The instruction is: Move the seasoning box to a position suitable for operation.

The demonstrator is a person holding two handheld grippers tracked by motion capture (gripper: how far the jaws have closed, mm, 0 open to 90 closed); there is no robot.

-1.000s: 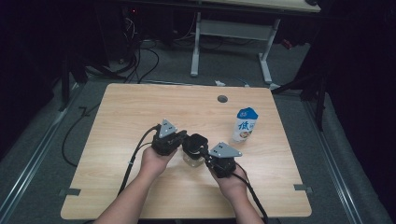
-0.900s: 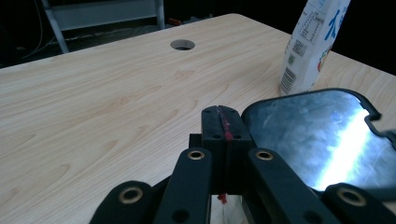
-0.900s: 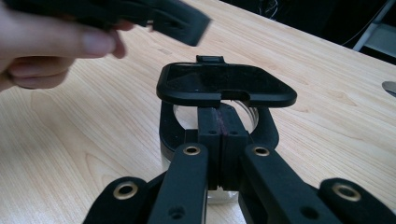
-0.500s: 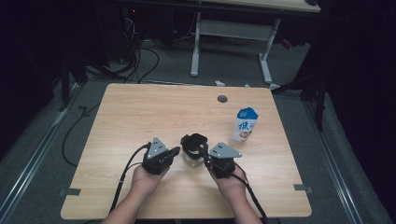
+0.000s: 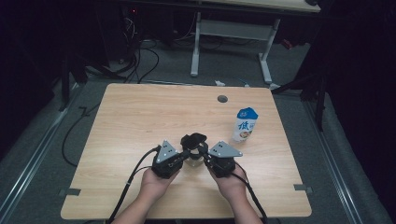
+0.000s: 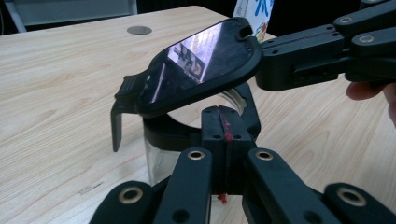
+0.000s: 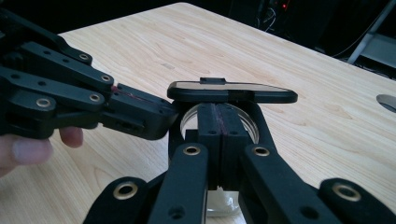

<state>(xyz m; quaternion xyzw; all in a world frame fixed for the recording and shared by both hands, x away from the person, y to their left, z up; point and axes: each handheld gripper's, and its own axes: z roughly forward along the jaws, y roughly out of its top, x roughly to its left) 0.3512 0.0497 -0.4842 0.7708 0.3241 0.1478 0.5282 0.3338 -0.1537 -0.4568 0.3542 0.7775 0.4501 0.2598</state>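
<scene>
Glass jar (image 6: 161,156) with a black collar and a hinged black lid (image 6: 201,65) is seen standing near the front edge of the wooden table (image 5: 140,116), between the two grippers. The lid is raised and tilted, its glossy top reflecting the room, and a small black latch hangs down from the lid's lower end. The clear wall of the jar is seen below the collar in the left gripper view; in the right gripper view the round glass mouth (image 7: 219,123) is seen under the lid, which appears edge-on there.

Much of the jar is covered by the jaws in both gripper views, and in the high view it is reduced to a dark shape whose details cannot be made out. Whether anything lies inside the jar cannot be told.

The left gripper (image 6: 223,140) is closed, its two pads pressed together with only a thin red seam between them, right at the jar's collar. The right gripper (image 7: 219,140) is likewise closed, its tips set at the jar's rim beneath the lid; whether the rim is pinched cannot be told. A blue-and-white milk carton (image 5: 245,124) is placed farther back on the right, well apart from the jar.
</scene>
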